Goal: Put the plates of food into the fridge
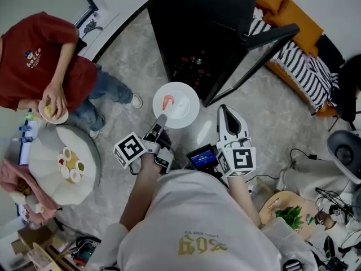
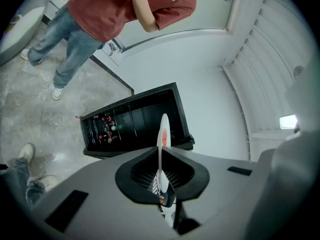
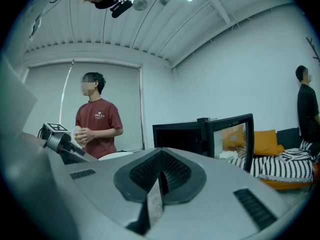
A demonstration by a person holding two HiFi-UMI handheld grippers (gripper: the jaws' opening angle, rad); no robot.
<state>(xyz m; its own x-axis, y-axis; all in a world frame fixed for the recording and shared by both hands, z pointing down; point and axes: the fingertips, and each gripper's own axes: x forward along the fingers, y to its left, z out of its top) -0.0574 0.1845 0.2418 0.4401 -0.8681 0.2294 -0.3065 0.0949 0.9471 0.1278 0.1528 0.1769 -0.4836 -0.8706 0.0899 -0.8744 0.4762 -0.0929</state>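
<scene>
- Ahead of left tongs [image 1: 161, 123]: gripped plate [image 1: 176, 104], then short strip of floor [image 1: 138, 61], then fridge [image 1: 197, 27] mouth. Mouth open; small items [image 1: 192, 64] on shelf inside.
- Ahead of right tongs [image 1: 227, 116], closed and empty: open door [image 1: 256, 55] slants across path, near edge just right of plate.
- Past door: sofa [image 1: 293, 33], shut off by door.
- Left of left tongs: person [image 1: 39, 55] beside round counter [image 1: 53, 168], well apart; floor between free.
- Right of right tongs: bare floor, then cables [image 1: 299, 153].

White round plate [image 1: 183, 110] with red food [image 1: 167, 101], held level before black fridge [image 1: 203, 33], door [image 1: 271, 36] open
</scene>
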